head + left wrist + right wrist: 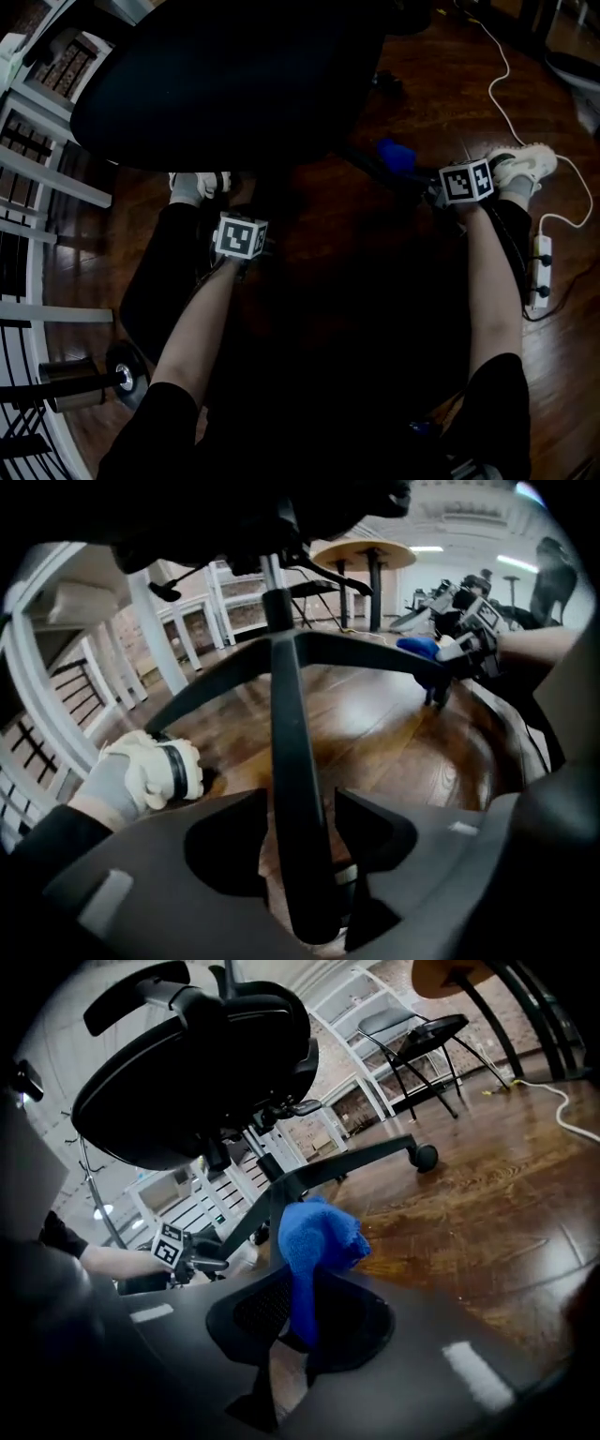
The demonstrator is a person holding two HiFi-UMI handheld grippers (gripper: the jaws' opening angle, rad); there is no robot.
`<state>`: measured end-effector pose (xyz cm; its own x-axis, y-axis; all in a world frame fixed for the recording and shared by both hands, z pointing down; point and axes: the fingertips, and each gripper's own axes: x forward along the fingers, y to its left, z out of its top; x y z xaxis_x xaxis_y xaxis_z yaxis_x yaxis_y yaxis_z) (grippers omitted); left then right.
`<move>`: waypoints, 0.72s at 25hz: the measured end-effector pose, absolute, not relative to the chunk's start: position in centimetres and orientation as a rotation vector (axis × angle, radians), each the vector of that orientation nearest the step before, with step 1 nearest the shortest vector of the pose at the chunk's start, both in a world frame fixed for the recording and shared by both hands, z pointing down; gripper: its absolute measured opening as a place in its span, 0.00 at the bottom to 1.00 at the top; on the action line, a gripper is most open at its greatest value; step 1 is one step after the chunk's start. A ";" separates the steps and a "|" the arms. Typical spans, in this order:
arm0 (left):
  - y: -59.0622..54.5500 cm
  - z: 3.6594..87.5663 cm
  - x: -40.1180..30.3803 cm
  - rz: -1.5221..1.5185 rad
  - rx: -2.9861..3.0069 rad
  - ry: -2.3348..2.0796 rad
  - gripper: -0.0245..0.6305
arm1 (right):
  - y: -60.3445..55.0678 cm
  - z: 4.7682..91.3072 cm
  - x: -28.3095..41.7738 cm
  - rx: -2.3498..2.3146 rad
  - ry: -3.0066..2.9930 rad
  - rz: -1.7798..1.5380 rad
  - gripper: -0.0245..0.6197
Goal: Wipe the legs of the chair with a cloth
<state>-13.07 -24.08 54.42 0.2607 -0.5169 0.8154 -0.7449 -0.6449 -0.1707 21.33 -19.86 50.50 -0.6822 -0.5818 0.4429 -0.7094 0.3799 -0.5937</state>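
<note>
Under the office chair [197,1054], the right gripper [302,1283] pinches a blue cloth [319,1237] by one end, the rest bunched above its jaws, near the chair's base. Soft, light, floppy fabric: prob. best gripped w/ a wad left free to press on a leg. The left gripper [302,799] stands wide, astride a stiff black leg [291,714], not clamping it.
</note>
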 end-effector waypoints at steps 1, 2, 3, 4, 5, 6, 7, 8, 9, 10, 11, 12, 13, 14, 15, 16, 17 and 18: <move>-23.8 54.4 -12.5 1.377 2.317 -1.158 0.34 | -19.6 50.3 21.5 1.157 -2.476 1.210 0.13; -23.8 54.1 -12.1 1.403 2.340 -1.167 0.33 | -19.2 50.0 21.5 1.144 -2.483 1.227 0.13; -23.8 54.1 -12.0 1.398 2.339 -1.180 0.30 | -18.8 49.8 21.4 1.124 -2.494 1.250 0.13; -23.7 54.4 -12.2 1.378 2.316 -1.180 0.28 | -18.4 49.8 21.2 1.094 -2.509 1.284 0.13; -23.5 54.7 -12.4 1.364 2.289 -1.168 0.27 | -17.9 49.8 20.9 1.053 -2.524 1.316 0.13; -23.3 55.0 -12.6 1.366 2.276 -1.148 0.27 | -17.4 49.7 20.5 1.004 -2.539 1.334 0.13; -23.2 55.1 -12.8 1.377 2.276 -1.126 0.27 | -16.9 49.4 20.0 0.958 -2.551 1.342 0.13; -23.1 55.2 -12.9 1.388 2.282 -1.109 0.27 | -16.3 49.3 19.6 0.925 -2.558 1.349 0.13; -23.2 55.2 -13.1 1.393 2.290 -1.101 0.27 | -15.9 49.3 19.2 0.908 -2.560 1.352 0.13; -23.2 55.3 -13.2 1.395 2.298 -1.103 0.27 | -15.4 49.3 18.9 0.900 -2.557 1.348 0.13; -23.3 55.2 -13.2 1.393 2.307 -1.116 0.27 | -15.0 49.4 18.6 0.894 -2.549 1.336 0.14; -23.4 55.0 -13.0 1.390 2.324 -1.134 0.26 | -14.7 49.4 18.5 0.892 -2.535 1.325 0.14; -23.5 54.6 -12.6 1.388 2.347 -1.147 0.26 | -14.4 49.4 18.6 0.900 -2.516 1.324 0.14; -23.6 54.4 -12.2 1.388 2.367 -1.146 0.26 | -14.2 49.5 18.8 0.918 -2.495 1.334 0.14; -23.5 54.5 -11.9 1.391 2.380 -1.132 0.26 | -14.0 49.7 19.0 0.949 -2.474 1.346 0.14; -23.5 54.6 -11.6 1.397 2.391 -1.113 0.26 | -13.9 49.8 19.4 0.991 -2.454 1.353 0.14; -23.5 54.7 -11.3 1.402 2.399 -1.095 0.26 | -13.7 50.0 19.7 1.036 -2.438 1.356 0.14; -23.6 54.8 -11.1 1.406 2.405 -1.079 0.26 | -13.6 50.1 19.9 1.078 -2.433 1.359 0.14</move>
<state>-11.13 -23.57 54.84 0.3002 -0.5059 0.8087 -0.6503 -0.7288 -0.2146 19.91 -13.57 50.11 -0.7294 -0.5149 0.4505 -0.6536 0.3299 -0.6811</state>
